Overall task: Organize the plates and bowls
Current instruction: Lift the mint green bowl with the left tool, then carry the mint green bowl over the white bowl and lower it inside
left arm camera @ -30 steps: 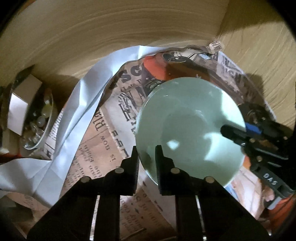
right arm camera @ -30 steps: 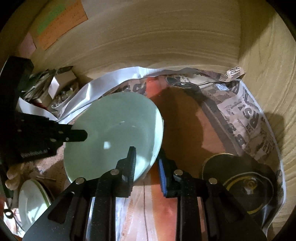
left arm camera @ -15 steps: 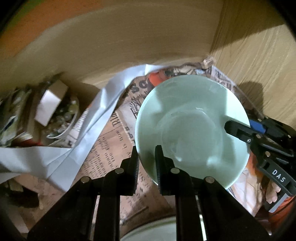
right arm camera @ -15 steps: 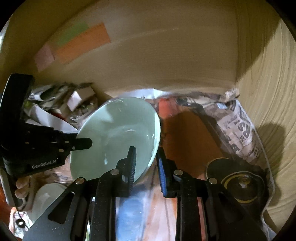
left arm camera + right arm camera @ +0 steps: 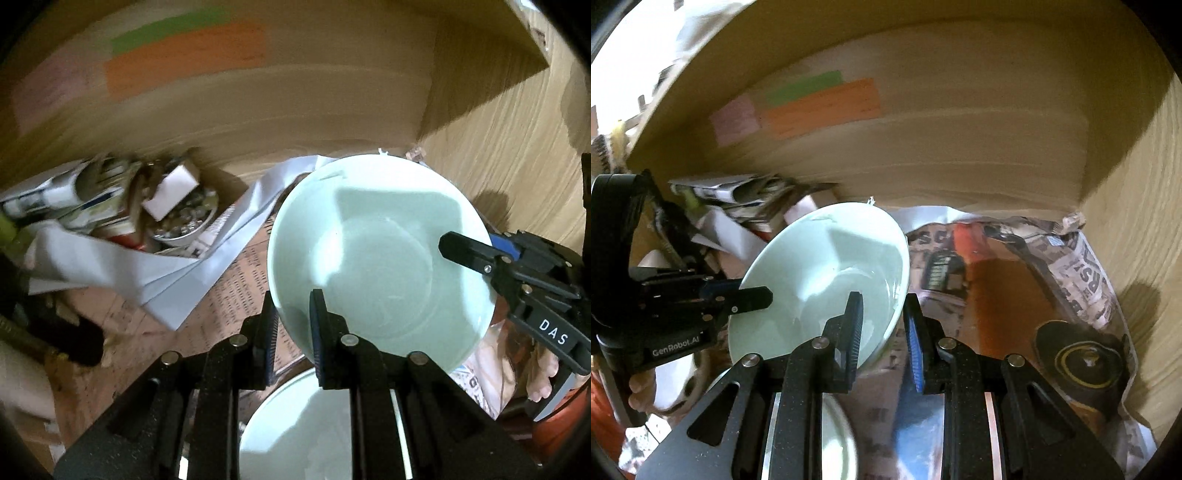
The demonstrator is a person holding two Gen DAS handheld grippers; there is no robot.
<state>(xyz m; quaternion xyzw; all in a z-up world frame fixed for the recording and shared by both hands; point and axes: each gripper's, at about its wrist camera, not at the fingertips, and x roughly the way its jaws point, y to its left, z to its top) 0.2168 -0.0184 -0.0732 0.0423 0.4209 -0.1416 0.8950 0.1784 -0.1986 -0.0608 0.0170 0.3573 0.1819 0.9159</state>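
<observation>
A wooden cabinet (image 5: 960, 155) encloses everything, its back panel carrying green, orange and pink paper labels (image 5: 820, 103) and its floor lined with newspaper (image 5: 1082, 273). Only the right wrist view takes in the right-hand part of that floor, where a dark round lid with a yellow ring (image 5: 1086, 363) lies near the side wall. Only the left wrist view shows plainly the clutter at the far left: a small metal dish of shiny bits (image 5: 184, 221) with a white box (image 5: 170, 188) resting on it, beside folded white paper (image 5: 192, 273). The pale green plate (image 5: 376, 266) is held clear of the floor between the two tools, in front of the back wall. In the left wrist view it appears nearly face-on, its hollow turned toward that camera. In the right wrist view it is tilted, with its far rim high and its face turned toward the left gripper (image 5: 753, 297). Being round, it has no long axis. The left gripper (image 5: 291, 328) is clamped on the plate's near-left rim, one pad inside the bowl of it and one behind. The right gripper (image 5: 882, 332) pinches the opposite rim in the same way. Beneath the plate, at the bottom of both views, lies a second pale dish (image 5: 314, 435), blurred. In the left wrist view, fingers (image 5: 543, 376) show under the right gripper's body.
</observation>
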